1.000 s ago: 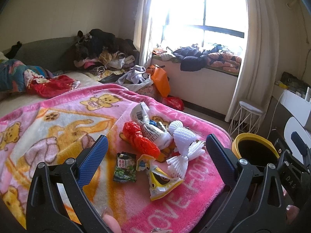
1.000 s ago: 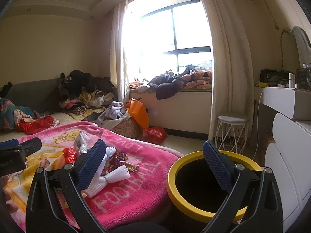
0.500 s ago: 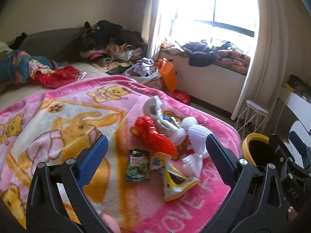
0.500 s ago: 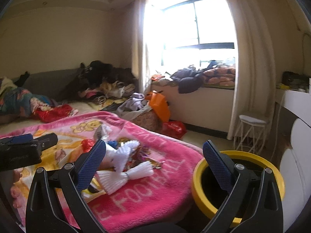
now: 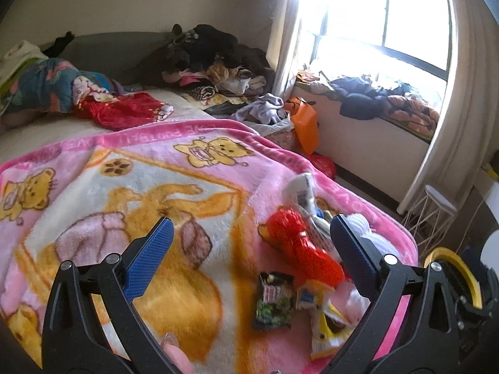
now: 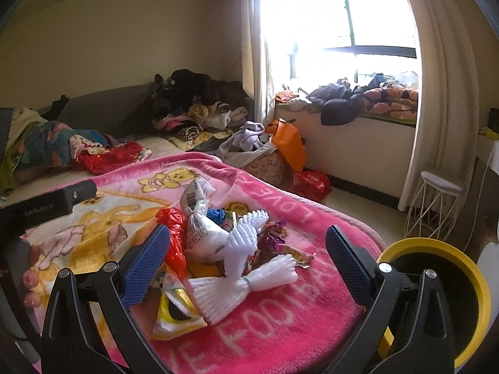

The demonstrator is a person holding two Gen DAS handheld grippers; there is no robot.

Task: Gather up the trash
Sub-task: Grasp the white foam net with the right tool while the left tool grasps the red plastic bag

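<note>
Right gripper (image 6: pixel 248 260) hovers over white foam netting (image 6: pixel 246 280).

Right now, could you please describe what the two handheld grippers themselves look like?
Both match: the left claw and right claw each have two black plastic arms with triangular cut-outs and silver screws, tipped with ribbed blue pads. Seen from the right wrist view, the left unit's black body carries pale lettering, too blurred to read. Bare fingers grip it; no sleeve or cables visible.
</note>
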